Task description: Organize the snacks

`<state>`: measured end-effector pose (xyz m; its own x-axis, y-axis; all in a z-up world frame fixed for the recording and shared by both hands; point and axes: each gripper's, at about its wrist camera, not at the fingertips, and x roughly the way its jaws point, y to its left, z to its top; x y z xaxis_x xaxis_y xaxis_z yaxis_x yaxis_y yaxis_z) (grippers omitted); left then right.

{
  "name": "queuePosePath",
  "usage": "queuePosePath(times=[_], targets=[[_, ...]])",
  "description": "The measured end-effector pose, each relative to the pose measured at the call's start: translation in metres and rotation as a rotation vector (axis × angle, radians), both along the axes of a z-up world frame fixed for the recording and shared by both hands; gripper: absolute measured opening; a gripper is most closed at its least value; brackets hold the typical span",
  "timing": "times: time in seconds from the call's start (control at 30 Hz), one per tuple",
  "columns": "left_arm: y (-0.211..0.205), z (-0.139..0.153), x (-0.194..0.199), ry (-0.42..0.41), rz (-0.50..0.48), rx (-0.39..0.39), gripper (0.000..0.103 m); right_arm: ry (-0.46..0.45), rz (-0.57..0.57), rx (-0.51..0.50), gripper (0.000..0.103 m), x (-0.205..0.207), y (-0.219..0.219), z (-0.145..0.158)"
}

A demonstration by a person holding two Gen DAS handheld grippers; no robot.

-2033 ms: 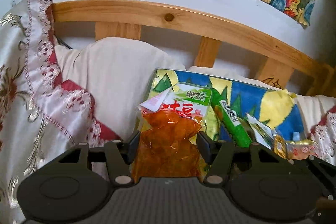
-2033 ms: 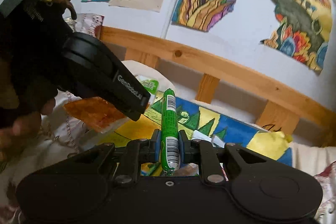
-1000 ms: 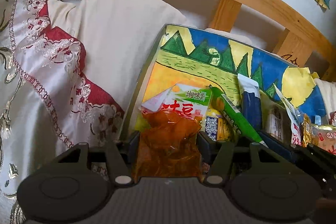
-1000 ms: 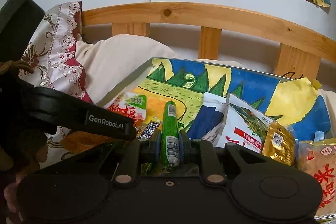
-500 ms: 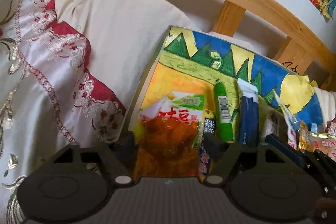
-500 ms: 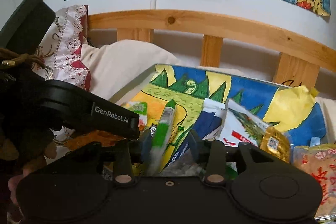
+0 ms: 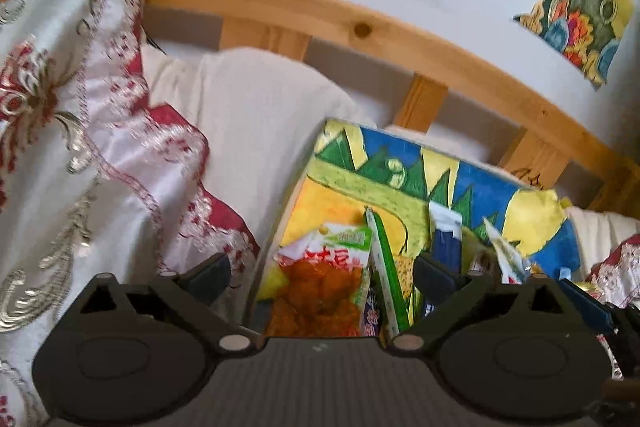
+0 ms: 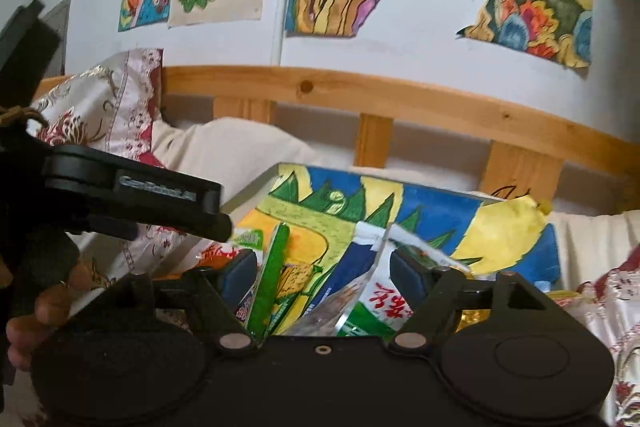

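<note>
While both tongs are letting go, snacks are leaning in painted box point(image 7: 532, 211) on bed. Left gripper point(image 7: 322, 277) jaws are spreading wide, not touching orange snack bag point(image 7: 320, 291), which is standing at box's left end. Right gripper point(image 8: 324, 273) jaws are opening too; green stick snack point(image 8: 270, 275) is tilting loose between them, beside blue packet point(image 8: 352, 267). Box wall is likely propping snacks up so they are staying in row. White pillow point(image 7: 248, 107) is sitting behind box.
</note>
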<state>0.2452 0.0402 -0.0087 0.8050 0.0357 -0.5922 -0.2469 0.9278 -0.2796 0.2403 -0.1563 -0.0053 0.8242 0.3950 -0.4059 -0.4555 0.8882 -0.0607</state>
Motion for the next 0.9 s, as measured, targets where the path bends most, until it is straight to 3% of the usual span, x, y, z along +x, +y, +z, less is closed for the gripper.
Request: queuePosePath(times=[0.27, 0.47, 0.9], targets=[[0.005, 0.018, -0.028, -0.064, 0.012, 0.02, 0.102, -0.033, -0.031, 0.033, 0.099, -0.02, -0.01, 0.022], [0.005, 0.029, -0.052, -0.075, 0.057, 0.049, 0.102, -0.034, -0.056, 0.043, 0.102, -0.036, -0.018, 0.037], [-0.001, 0.055, -0.108, -0.119, 0.032, 0.13, 0.102, -0.083, -0.063, 0.051, 0.102, -0.079, -0.028, 0.067]])
